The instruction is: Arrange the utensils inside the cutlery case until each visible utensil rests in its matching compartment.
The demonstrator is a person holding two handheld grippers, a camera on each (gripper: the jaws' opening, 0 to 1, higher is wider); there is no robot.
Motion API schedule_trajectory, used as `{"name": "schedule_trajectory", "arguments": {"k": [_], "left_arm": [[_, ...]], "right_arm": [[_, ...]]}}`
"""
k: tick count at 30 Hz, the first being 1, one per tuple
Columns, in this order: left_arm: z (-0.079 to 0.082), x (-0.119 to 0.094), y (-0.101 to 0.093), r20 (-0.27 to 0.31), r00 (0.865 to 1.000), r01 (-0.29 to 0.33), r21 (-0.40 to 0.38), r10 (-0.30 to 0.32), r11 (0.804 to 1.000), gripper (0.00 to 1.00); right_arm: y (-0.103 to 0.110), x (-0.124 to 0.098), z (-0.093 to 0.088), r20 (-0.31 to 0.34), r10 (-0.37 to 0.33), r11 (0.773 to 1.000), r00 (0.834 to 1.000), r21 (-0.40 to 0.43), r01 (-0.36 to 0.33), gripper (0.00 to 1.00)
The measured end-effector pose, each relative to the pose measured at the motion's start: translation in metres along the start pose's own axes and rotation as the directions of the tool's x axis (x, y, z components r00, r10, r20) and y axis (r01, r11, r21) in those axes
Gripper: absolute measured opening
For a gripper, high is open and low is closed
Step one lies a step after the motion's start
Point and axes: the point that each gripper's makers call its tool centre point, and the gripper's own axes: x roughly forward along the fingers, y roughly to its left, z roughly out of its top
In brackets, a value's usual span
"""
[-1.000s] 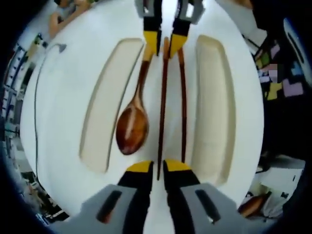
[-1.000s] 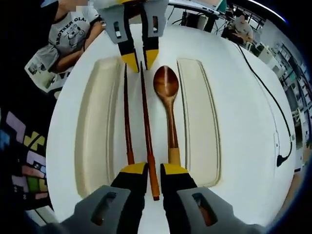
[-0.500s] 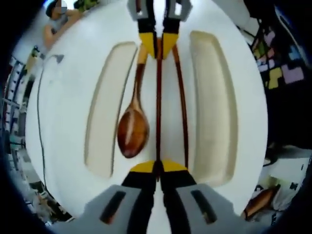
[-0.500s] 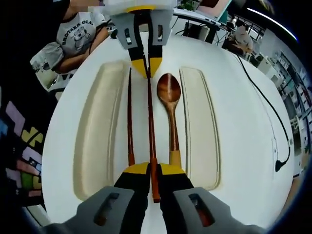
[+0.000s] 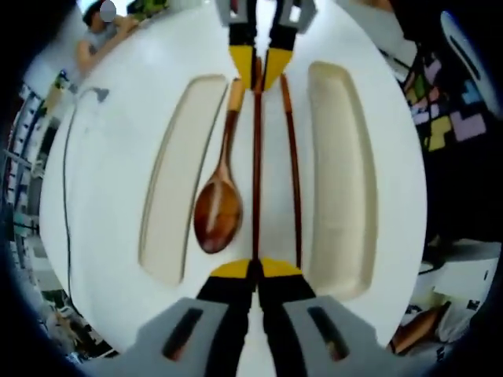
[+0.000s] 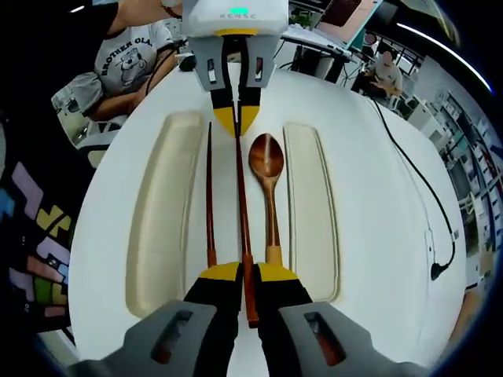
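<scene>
1. One chopstick [image 5: 256,169] is held at both ends. The left gripper [image 5: 255,269] pinches one end with its jaws pressed tight on it, and the right gripper [image 6: 244,272] pinches the other end the same way. It runs straight down the middle strip of the white cutlery case [image 5: 118,181].

2. A second chopstick [image 5: 292,169] lies just beside it on that strip, and the wooden spoon [image 5: 219,208] lies on the other side. None of the three is in a compartment yet.

3. Two long tray-like compartments sit empty: the narrow compartment [image 5: 179,177] next to the spoon and the wide compartment [image 5: 339,169] next to the loose chopstick.

4. What could go wrong (this is a guess): if the two grippers do not move together, the thin stick could twist or slip out of one pinch. It might then drop on the loose chopstick or the spoon and knock them out of place. It could also land in the wrong compartment.

5. Around the case, a black cable [image 6: 413,169] runs over the white surface. A person in a grey printed shirt [image 6: 130,51] sits close by. A floor with coloured block shapes [image 6: 27,236] shows beyond the edge, and a busy room stands further off.
</scene>
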Motion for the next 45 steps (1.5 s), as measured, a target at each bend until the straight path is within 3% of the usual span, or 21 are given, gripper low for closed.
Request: {"name": "schedule_trajectory", "arguments": {"k": [12, 24, 31, 45], "left_arm": [[0.006, -0.021, -0.009, 0.034, 0.999, -0.003, -0.01, 0.004, 1.0, 0.01], [0.017, -0.028, -0.041, 0.029, 0.999, 0.02, 0.04, -0.021, 0.999, 0.02], [0.015, -0.022, -0.051, 0.008, 0.999, 0.043, 0.039, -0.043, 0.998, 0.02], [0.013, -0.018, -0.057, 0.055, 0.998, 0.03, 0.031, -0.032, 0.999, 0.02]], "right_arm": [[0.013, -0.015, 0.006, 0.045, -0.019, 1.0, 0.999, 0.013, 0.019, 0.04], [0.045, -0.034, 0.003, 0.06, -0.048, 0.999, 0.997, -0.009, 0.049, 0.04], [0.053, -0.03, 0.0, 0.063, -0.032, 0.999, 0.998, 0.018, 0.031, 0.04], [0.064, -0.018, -0.005, 0.068, -0.011, 0.999, 0.998, 0.053, 0.007, 0.04]]}}
